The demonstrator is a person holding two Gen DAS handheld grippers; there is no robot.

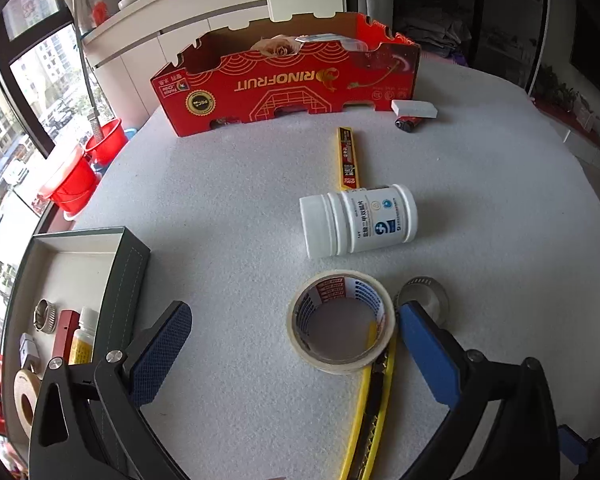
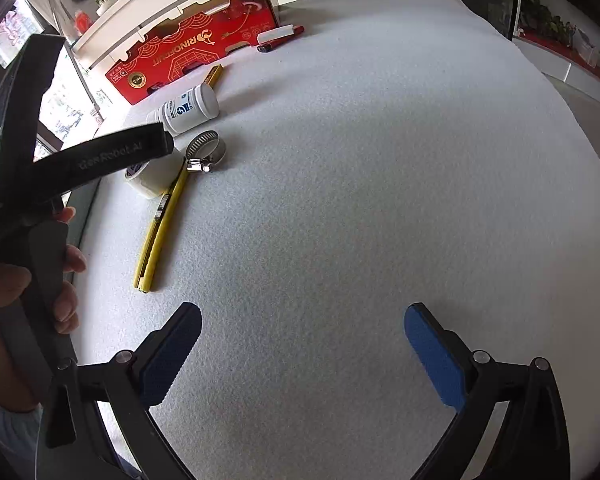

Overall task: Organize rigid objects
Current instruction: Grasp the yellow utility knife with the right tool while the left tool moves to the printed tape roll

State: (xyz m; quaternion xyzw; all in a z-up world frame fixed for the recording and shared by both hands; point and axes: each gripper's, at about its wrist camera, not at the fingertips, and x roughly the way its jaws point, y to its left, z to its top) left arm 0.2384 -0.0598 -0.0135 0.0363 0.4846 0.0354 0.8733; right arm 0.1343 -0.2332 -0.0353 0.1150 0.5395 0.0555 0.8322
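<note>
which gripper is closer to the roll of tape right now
Left. The left gripper hangs open right over the roll of tape; the right gripper is open over bare table, well away.

The red cardboard box point(image 1: 284, 84) reads "RINOFRUIT" upside down; the left gripper point(image 2: 112, 156) arm reads "GenRobot.AI".

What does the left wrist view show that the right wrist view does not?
Only the left wrist view shows the grey tray with small items already in it, plus the red buckets. Only the right wrist view shows the right gripper, open over bare table, and the person's hand. Both show the tape roll, pill bottle, hose clamp, yellow utility knife and red carton.
</note>
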